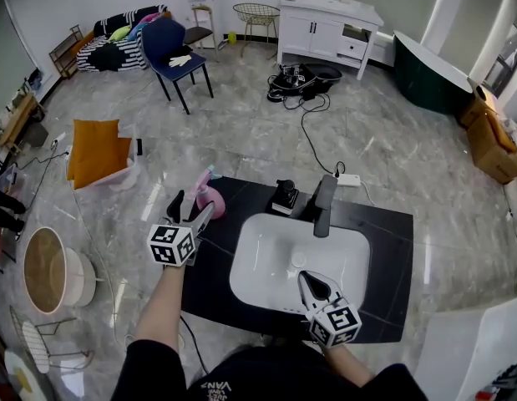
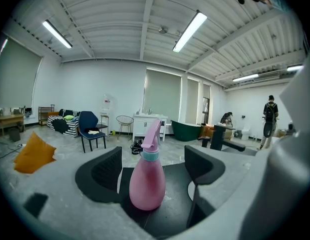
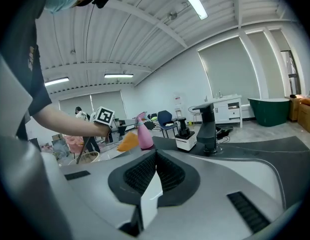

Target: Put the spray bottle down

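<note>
Head view: spray bottle point(image 1: 210, 200) upright; shirt print point(image 1: 215, 388) illegible.

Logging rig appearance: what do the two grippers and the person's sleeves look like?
Left gripper and right gripper: grey bodies, ribbed black pads, each bearing a white cube with black square markers. The person wears short dark sleeves.

pink spray bottle point(image 2: 147, 184), black counter point(image 1: 392, 224), white sink point(image 1: 271, 261)

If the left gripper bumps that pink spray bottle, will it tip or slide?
Probably stays put: the pink spray bottle has a wide, rounded base on the dark counter. Its tall narrow nozzle makes a high bump riskier. Smooth plastic may slide.
</note>
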Demonstrator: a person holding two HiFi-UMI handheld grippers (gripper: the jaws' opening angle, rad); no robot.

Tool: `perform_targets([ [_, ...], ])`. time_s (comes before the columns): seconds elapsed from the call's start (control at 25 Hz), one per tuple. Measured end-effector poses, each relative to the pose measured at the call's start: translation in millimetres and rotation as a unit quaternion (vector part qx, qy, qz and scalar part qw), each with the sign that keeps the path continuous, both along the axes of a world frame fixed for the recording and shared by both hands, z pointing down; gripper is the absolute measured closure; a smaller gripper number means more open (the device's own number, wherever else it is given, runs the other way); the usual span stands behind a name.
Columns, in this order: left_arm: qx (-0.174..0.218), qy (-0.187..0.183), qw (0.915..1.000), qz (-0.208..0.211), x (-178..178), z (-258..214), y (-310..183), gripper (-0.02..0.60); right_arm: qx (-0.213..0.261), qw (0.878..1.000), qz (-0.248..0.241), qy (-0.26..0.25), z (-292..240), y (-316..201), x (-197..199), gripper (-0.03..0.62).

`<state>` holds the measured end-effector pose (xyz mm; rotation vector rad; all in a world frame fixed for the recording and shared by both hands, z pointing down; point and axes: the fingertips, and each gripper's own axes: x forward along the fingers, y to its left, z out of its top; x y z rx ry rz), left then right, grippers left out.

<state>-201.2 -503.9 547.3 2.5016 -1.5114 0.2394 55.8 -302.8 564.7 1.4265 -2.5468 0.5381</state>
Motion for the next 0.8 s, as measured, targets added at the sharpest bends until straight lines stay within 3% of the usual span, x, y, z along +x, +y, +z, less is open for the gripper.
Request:
perform_targets([
  [0.44, 0.029, -0.001, 0.9995, -0.015, -34, -29, 83, 0.205, 0.02, 1.0, -0.014, 0.0, -18, 47, -22, 0.594],
  [0.64, 0.045, -0.004, 0.999, -0.007, -45, -47, 132, 0.314, 0.029, 0.999, -0.024, 0.0, -28, 72, -38, 0.594],
  [0.8, 0.057, -0.011, 0.9982, -0.013, -52, -55, 171, 0.363, 0.035, 0.999, -0.033, 0.002, -32, 94, -48, 0.594],
])
